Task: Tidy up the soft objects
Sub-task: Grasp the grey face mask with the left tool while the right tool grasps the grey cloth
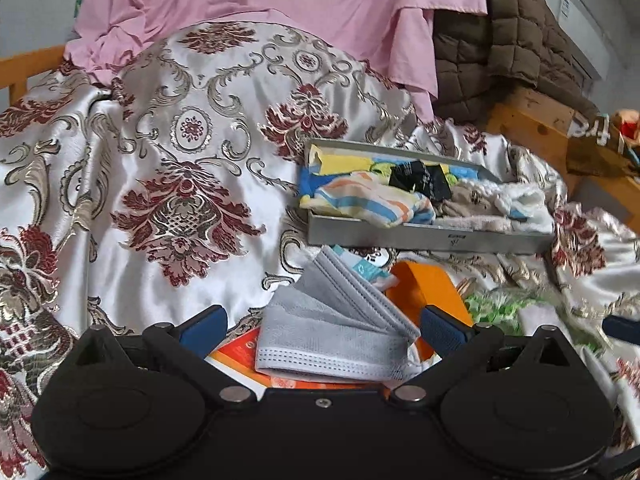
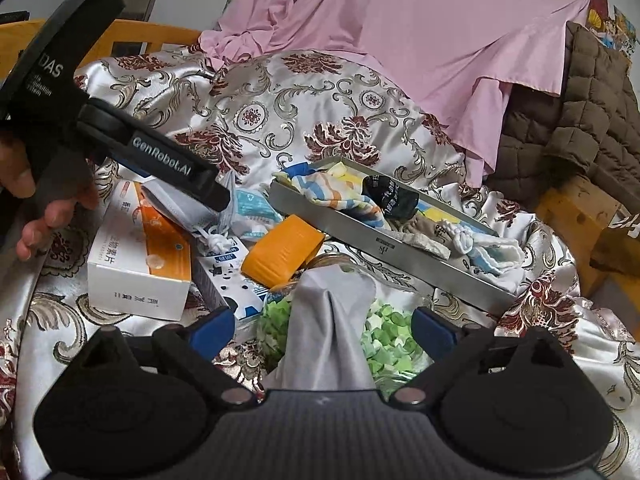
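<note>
In the left wrist view a stack of grey face masks (image 1: pixel 332 332) lies fanned on an orange-and-white box (image 1: pixel 240 356), between the blue pads of my left gripper (image 1: pixel 324 326), which is open and not pressing on them. In the right wrist view a grey cloth (image 2: pixel 328 320) stands in a peak over a heap of green and white bits (image 2: pixel 388 340). My right gripper (image 2: pixel 324 329) is open around the cloth, with a gap on each side. A grey metal tray (image 1: pixel 432 236) (image 2: pixel 400 258) holds striped socks, a black pouch and white cloths.
An orange block (image 2: pixel 284 250), white medicine boxes (image 2: pixel 136 276) and packaged masks (image 2: pixel 252 204) lie left of the tray on the floral satin bedspread (image 1: pixel 180 140). Pink fabric (image 1: pixel 280 0) and a brown quilted jacket (image 1: pixel 508 40) lie behind. A hand (image 2: pixel 24 184) holds the left tool.
</note>
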Action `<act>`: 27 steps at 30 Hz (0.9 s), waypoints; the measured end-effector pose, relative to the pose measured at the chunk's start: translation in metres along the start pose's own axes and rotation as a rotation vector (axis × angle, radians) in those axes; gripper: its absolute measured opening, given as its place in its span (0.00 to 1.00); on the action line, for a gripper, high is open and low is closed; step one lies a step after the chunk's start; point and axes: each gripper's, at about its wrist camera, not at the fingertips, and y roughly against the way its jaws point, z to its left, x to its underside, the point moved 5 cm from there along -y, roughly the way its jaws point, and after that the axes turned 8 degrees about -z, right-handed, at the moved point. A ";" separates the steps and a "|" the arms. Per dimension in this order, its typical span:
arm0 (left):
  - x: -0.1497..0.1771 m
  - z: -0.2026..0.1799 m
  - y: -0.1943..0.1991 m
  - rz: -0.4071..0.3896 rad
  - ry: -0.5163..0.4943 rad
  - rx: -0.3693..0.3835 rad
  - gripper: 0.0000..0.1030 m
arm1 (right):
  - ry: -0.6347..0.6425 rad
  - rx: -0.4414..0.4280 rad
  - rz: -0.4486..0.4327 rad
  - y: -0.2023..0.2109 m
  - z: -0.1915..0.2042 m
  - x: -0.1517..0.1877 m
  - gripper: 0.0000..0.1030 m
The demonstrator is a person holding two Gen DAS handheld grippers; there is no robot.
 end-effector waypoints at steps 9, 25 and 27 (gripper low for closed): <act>0.009 -0.008 -0.004 0.001 -0.087 0.025 0.88 | 0.032 0.003 0.020 -0.007 0.005 0.003 0.80; 0.013 -0.011 -0.002 -0.025 -0.163 0.003 0.52 | 0.062 0.013 0.034 -0.007 0.008 0.006 0.59; 0.012 -0.011 -0.002 -0.031 -0.160 -0.001 0.49 | 0.062 0.018 0.032 -0.006 0.008 0.006 0.55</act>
